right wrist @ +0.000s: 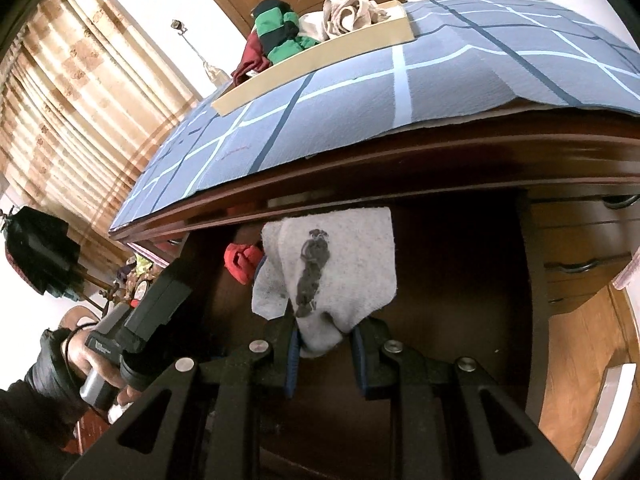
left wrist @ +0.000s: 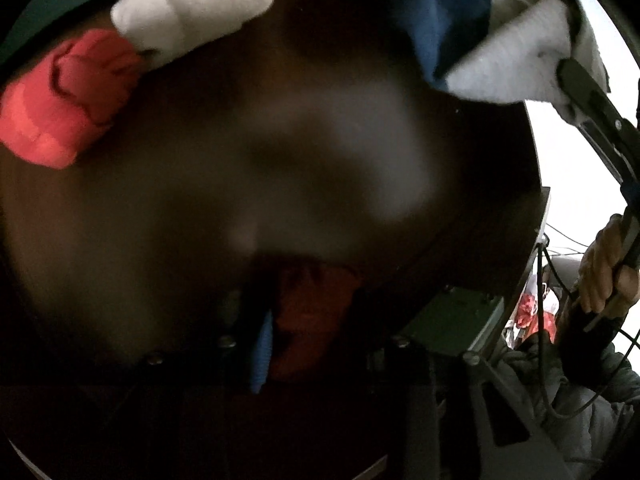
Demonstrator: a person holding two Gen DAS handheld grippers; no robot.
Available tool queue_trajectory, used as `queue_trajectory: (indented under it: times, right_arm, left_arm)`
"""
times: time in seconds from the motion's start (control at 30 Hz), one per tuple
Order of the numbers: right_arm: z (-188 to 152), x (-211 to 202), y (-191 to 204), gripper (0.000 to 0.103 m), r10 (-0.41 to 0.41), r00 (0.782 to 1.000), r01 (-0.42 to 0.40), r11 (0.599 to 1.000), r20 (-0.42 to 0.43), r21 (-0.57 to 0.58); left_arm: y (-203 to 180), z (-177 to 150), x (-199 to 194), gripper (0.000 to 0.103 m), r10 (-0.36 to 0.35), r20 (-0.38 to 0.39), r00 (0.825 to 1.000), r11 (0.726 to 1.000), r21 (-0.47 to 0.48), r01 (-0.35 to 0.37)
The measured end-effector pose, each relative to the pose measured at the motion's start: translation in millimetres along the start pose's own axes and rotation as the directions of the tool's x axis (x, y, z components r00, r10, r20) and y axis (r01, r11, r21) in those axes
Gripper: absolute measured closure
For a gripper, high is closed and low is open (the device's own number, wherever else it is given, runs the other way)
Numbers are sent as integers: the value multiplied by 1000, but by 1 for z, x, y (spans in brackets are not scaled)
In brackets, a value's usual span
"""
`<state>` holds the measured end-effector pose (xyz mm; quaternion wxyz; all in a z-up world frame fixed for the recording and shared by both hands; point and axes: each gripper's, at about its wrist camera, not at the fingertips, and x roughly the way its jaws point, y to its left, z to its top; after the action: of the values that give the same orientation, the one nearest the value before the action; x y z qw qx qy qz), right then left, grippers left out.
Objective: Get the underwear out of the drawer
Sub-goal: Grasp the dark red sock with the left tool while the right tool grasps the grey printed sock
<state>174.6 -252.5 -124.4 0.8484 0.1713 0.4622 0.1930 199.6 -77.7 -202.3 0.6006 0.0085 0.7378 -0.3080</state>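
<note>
Lift-out step: both tongs clenched on underwear.
Right tongs (right wrist: 326,354) grip grey underwear (right wrist: 332,272); left tongs (left wrist: 280,344) pinch red underwear (left wrist: 308,312), lower centre. Next, raise both clear of the drawer (right wrist: 460,280).

daylight is glowing through beige patterned curtains (right wrist: 76,92) beside a white wall (right wrist: 160,4), while a blue checked cloth (right wrist: 360,92) is covering the dark wooden dresser (right wrist: 440,156).
</note>
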Motion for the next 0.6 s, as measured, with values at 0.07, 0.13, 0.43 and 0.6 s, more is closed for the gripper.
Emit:
queue_trajectory:
  times: [0.07, 0.13, 0.43, 0.6]
  right_arm:
    - [0, -2, -1, 79, -2, 1000, 2, 1000, 12, 6]
    - [1, -5, -2, 79, 0, 1000, -1, 1000, 28, 17]
    - [3, -10, 6, 79, 13, 997, -15, 1000, 78, 19]
    - [7, -17, 18, 79, 5, 993, -5, 1000, 120, -3]
  left_arm:
    - [7, -4, -4, 70, -19, 55, 998, 999, -30, 21]
    - [11, -8, -10, 70, -28, 106, 994, 998, -46, 33]
    - [-3, -25, -71, 70, -48, 387, 921, 995, -65, 79]
    - [-18, -26, -101, 70, -17, 491, 871, 1000, -12, 26]
